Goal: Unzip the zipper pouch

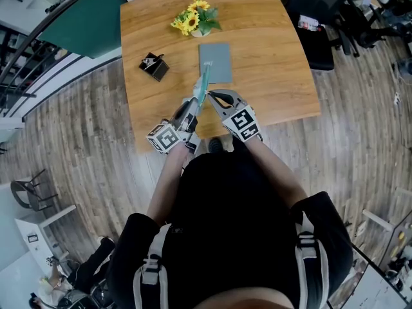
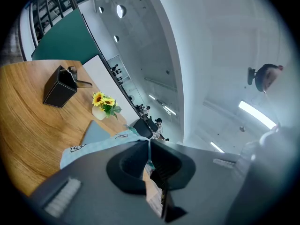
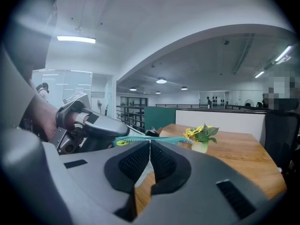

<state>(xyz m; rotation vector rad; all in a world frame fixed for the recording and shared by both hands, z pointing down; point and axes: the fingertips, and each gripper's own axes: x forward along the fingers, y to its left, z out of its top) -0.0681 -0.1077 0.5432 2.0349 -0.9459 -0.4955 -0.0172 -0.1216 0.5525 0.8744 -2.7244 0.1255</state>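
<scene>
Head view: pouch is hanging over the table, long axis running away from the person, left gripper nearer. Left gripper view: jaws are pinching pouch fabric tight. Right gripper view: right gripper is squeezing the zipper edge, jaws together.

One pouch, one book, one vase, one box, one counter; left tongs and right tongs make two.

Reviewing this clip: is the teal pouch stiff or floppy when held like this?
Likely floppy: the pouch looks like thin fabric, spanning edge-up between the left claw and right claw. Probably light, since pinched edges alone seem to carry it above the table.
</scene>
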